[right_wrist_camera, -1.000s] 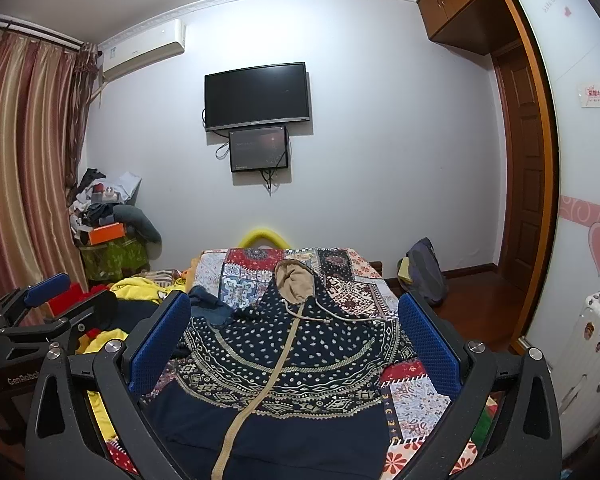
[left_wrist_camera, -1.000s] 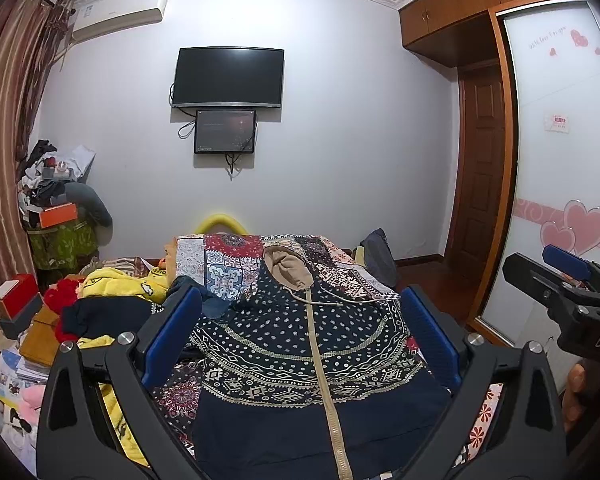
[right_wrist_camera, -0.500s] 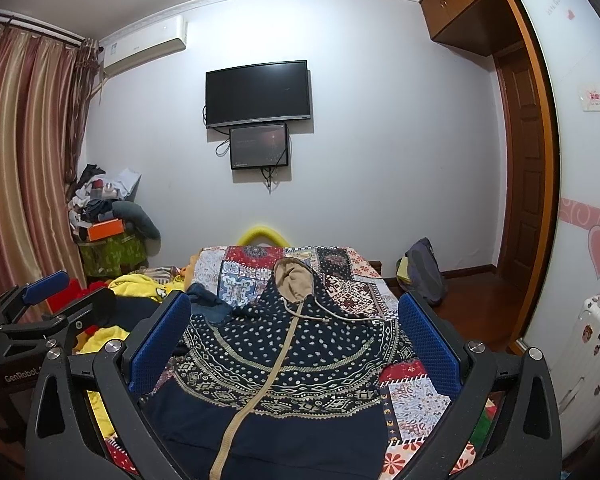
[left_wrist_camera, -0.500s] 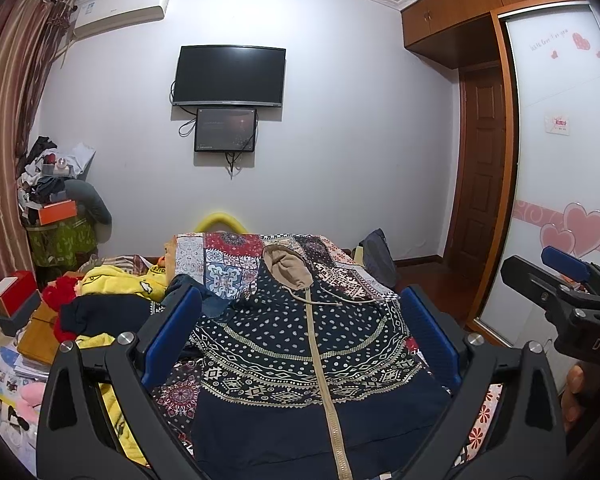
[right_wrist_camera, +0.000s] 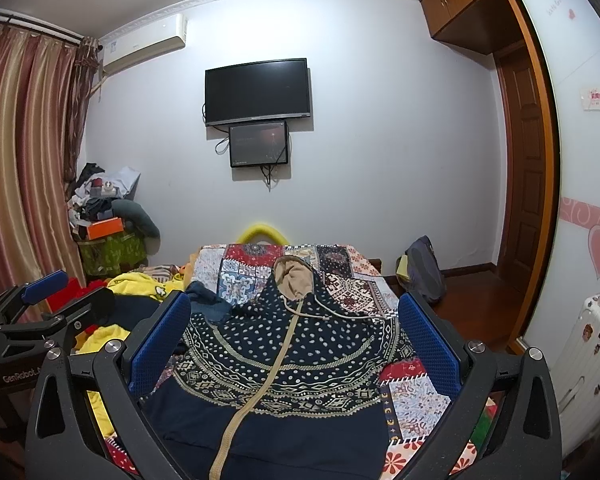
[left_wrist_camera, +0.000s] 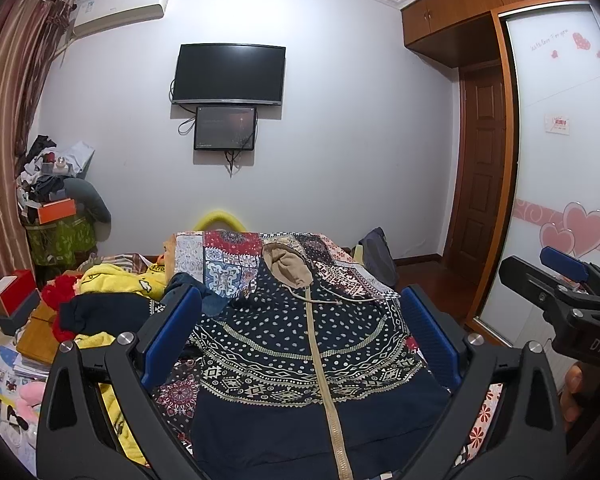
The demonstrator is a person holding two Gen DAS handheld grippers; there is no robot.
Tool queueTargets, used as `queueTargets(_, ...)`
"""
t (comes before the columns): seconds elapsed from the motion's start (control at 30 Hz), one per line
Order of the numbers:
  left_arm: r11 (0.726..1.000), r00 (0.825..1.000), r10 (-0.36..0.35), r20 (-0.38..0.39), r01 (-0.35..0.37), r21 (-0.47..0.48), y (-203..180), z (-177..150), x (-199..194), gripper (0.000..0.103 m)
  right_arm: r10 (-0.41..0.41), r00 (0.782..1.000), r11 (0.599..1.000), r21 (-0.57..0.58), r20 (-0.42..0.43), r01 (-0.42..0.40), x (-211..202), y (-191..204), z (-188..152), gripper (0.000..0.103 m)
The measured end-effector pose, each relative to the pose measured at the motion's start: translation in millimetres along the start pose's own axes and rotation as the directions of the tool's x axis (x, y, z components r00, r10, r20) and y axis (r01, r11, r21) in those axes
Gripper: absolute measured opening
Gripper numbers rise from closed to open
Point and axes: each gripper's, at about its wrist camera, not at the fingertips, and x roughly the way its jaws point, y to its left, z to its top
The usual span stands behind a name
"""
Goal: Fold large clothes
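A navy hooded jacket [left_wrist_camera: 300, 344] [right_wrist_camera: 284, 344] with white dots, beige patterned bands, a tan zip and a tan-lined hood lies flat and face up on the patchwork bedspread [left_wrist_camera: 228, 256] [right_wrist_camera: 356, 284], hood toward the far wall. My left gripper [left_wrist_camera: 300, 328] hovers open above its chest, touching nothing. My right gripper [right_wrist_camera: 296, 328] is open too, held over the same jacket a little to the right. Each gripper shows at the edge of the other's view. The jacket's hem and sleeves are cut off at the bottom of both views.
A heap of yellow, red and dark clothes [left_wrist_camera: 112, 296] [right_wrist_camera: 136, 292] lies left of the jacket. Boxes and books [left_wrist_camera: 16, 312] crowd the floor at left. A dark bag [left_wrist_camera: 376, 256] [right_wrist_camera: 424, 276] leans right of the bed; a white suitcase [right_wrist_camera: 592, 356] stands by the wardrobe.
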Motion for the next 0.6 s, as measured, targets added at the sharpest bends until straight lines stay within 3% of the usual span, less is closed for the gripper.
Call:
queueTargets(0.33,1.000,1.000,0.012,-0.021,-0.012,0.003,12,0,22,0.100,-0.002,1.000,1.000,-0.002,-0.031,0.002,25,-1,2,0.103)
queueTargets(0.6,0.993,0.990,0.097,-0.100,-0.103,-0.051,62,2,86,0.100,-0.005,0.995,1.000,0.003,-0.096,0.006,88,-7,2,0.103)
